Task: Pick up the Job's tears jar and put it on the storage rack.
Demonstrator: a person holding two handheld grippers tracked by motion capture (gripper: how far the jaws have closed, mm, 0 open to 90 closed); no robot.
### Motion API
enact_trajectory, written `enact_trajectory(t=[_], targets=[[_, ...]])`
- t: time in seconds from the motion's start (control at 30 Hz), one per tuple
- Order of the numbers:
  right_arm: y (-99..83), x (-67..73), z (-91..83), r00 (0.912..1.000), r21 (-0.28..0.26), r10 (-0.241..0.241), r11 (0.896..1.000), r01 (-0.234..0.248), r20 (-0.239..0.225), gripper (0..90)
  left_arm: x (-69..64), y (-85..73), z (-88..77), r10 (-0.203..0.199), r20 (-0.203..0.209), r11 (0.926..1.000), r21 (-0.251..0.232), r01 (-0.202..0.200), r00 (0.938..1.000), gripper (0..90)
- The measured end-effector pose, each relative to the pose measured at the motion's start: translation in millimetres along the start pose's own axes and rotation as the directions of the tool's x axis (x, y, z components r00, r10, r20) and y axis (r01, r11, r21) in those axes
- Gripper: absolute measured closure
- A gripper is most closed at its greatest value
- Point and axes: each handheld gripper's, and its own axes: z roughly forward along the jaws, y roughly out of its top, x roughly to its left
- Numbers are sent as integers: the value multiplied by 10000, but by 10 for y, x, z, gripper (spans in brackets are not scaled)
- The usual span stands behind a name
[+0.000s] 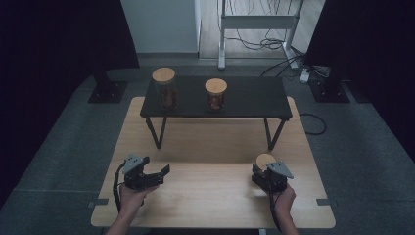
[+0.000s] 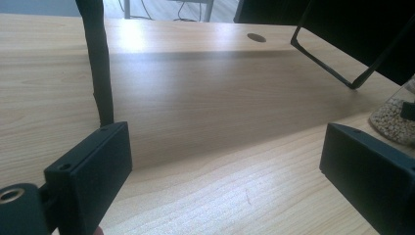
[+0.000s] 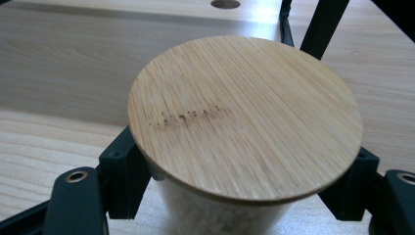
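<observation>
A glass jar (image 3: 230,215) with a round bamboo lid (image 3: 244,117) and white grains inside stands on the wooden table (image 1: 210,196) at the front right. My right gripper (image 3: 237,196) is shut on it, one jaw pressing on each side of the glass just under the lid. In the high view this jar (image 1: 265,160) sits right in front of the right gripper (image 1: 262,171). My left gripper (image 1: 155,165) rests at the front left, open, with nothing between its jaws. The left gripper (image 2: 225,171) looks across bare wood, with the held jar (image 2: 394,120) at the right edge.
A low black bench (image 1: 254,98) stands across the far half of the table on thin angled legs (image 2: 100,73). On it are a taller lidded jar (image 1: 164,88) and a shorter lidded jar (image 1: 216,94). Grey carpet, stand feet and cables surround the table.
</observation>
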Motion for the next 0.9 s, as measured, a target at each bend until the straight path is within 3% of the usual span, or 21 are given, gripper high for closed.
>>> enact_trajectory(t=[0.43,0.9], targets=[[2,-37,-47,9999,-146,129,9998,-129,20,250,3,-5,6,-32,-53,10000,17,32,10000,48],[2,-46,-139,9996,-417,127,9990,-138,-264,250,-15,-6,11,-27,-20,10000,59,27,10000,48]])
